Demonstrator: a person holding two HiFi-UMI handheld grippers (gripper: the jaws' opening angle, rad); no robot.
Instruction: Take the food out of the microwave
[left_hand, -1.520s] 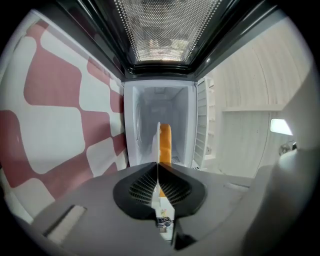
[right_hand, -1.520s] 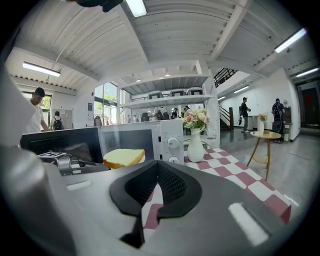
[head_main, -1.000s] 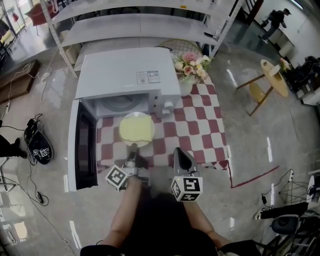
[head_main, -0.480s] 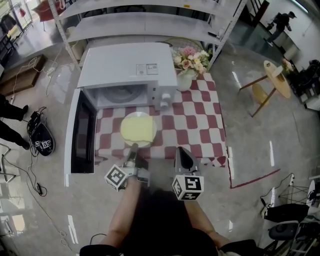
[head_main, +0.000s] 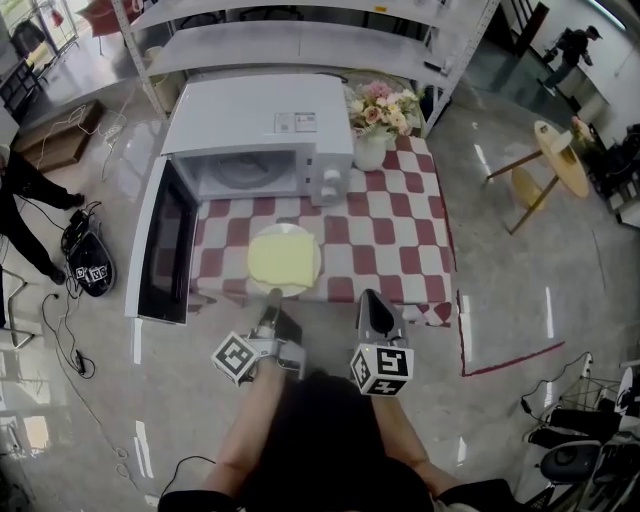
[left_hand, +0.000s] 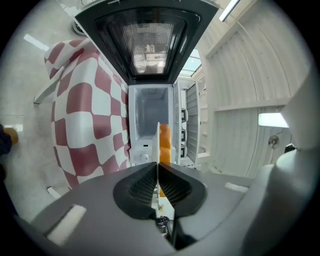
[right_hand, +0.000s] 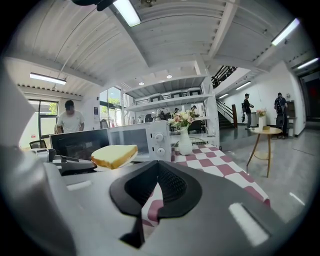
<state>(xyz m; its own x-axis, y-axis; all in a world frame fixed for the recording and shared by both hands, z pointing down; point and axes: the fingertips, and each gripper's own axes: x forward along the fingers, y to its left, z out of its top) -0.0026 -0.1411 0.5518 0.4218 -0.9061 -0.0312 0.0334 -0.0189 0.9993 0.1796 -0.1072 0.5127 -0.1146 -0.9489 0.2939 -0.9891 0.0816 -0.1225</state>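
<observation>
Over tablecloth, left gripper pinches plate.

A bright, open hall with a glossy floor

The polished grey floor mirrors the lights and carries a red tape line and loose black cables. A table under a red-and-white checked cloth stands before white metal shelving. A round wooden side table stands well apart from it. Overhead, tube lights run along a white ribbed ceiling. A staircase rises at the back, and tall windows show beyond.
</observation>
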